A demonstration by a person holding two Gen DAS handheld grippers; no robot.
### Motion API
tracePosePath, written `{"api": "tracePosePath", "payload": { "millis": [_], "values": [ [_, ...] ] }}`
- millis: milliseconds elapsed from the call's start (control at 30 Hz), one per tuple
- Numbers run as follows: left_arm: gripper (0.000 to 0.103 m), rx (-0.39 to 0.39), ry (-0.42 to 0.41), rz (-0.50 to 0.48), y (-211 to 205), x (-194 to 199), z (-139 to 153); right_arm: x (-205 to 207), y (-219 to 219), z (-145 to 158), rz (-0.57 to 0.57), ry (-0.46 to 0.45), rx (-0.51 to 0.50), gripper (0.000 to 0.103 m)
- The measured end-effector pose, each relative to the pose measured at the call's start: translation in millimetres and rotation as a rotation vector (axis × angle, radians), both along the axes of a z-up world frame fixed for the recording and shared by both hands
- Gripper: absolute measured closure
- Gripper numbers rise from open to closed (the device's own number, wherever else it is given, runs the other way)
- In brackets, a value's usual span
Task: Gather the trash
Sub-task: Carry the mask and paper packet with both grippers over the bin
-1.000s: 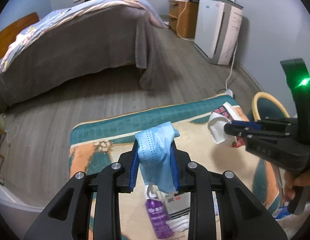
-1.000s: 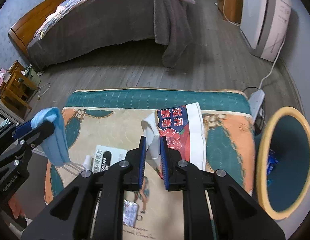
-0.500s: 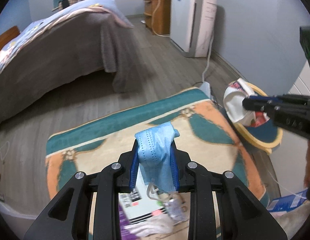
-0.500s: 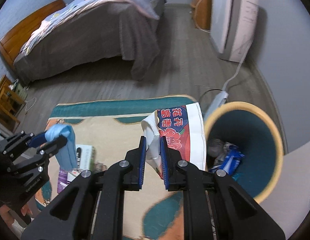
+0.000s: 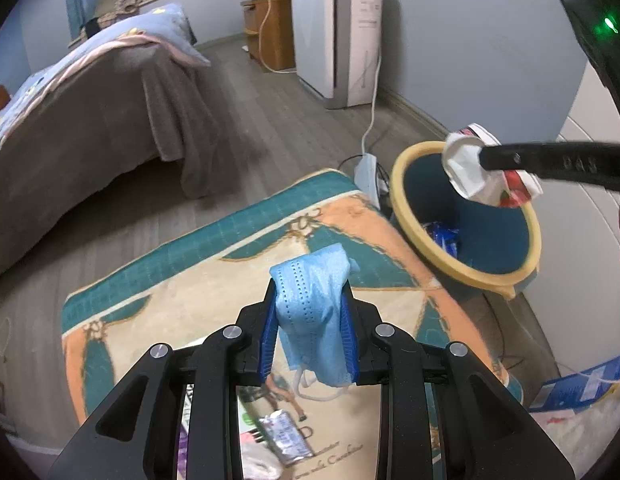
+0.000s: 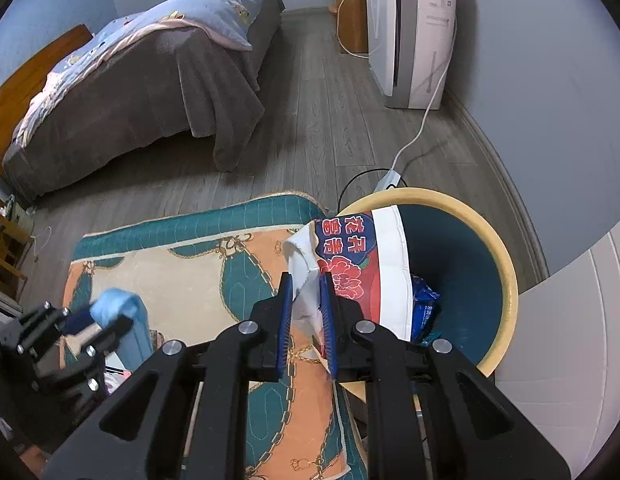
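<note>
My left gripper (image 5: 310, 312) is shut on a crumpled blue face mask (image 5: 312, 304) whose white ear loops dangle below it, above the patterned rug (image 5: 189, 280). My right gripper (image 6: 307, 300) is shut on a white, red and blue printed wrapper (image 6: 366, 264) and holds it over the near rim of the bin (image 6: 506, 272), a teal bin with a yellow rim. From the left wrist view the wrapper (image 5: 470, 172) hangs above the bin (image 5: 406, 200) opening. Blue packaging (image 6: 424, 300) lies inside the bin. The left gripper (image 6: 105, 320) with the mask shows at the lower left of the right wrist view.
A silver foil packet (image 5: 283, 434) and other small items lie on the rug beneath my left gripper. A power strip (image 6: 388, 180) and cables sit on the wood floor behind the bin. A bed (image 6: 141, 80) stands at the left, a white appliance (image 6: 410, 32) by the wall.
Both grippers have swung to the right with their loads. The bin has come into full view, and the wrapper now hangs over its opening instead of over the rug.
</note>
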State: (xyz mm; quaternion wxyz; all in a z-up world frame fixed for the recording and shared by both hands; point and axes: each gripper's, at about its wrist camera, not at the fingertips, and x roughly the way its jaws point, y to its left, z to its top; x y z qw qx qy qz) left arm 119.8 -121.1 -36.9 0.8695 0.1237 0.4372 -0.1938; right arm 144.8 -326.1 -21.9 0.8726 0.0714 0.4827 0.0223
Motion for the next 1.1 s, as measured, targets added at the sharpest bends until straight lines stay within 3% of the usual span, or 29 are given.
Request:
{"api": "tracePosePath", "payload": {
  "millis": [367, 533, 867, 1100],
  "values": [
    [0.074, -0.026, 0.034, -0.002, -28, -11, -9, 2, -30, -8, -0.033, 0.018, 0.041, 0.089],
    [0.074, -0.077, 0.053, -0.032, -53, -8, -4, 3, -42, -11, -0.036, 0.022, 0.021, 0.089],
    [0.074, -0.143, 0.067, -0.143, -133, 14, 9, 1, -100, -26, -0.177, 0.045, 0.106, 0.089],
    [0.073, -0.112, 0.039, -0.175, -175, 28, 1, -2, -134, -30, -0.275, 0.038, 0.146, 0.089]
  ]
}}
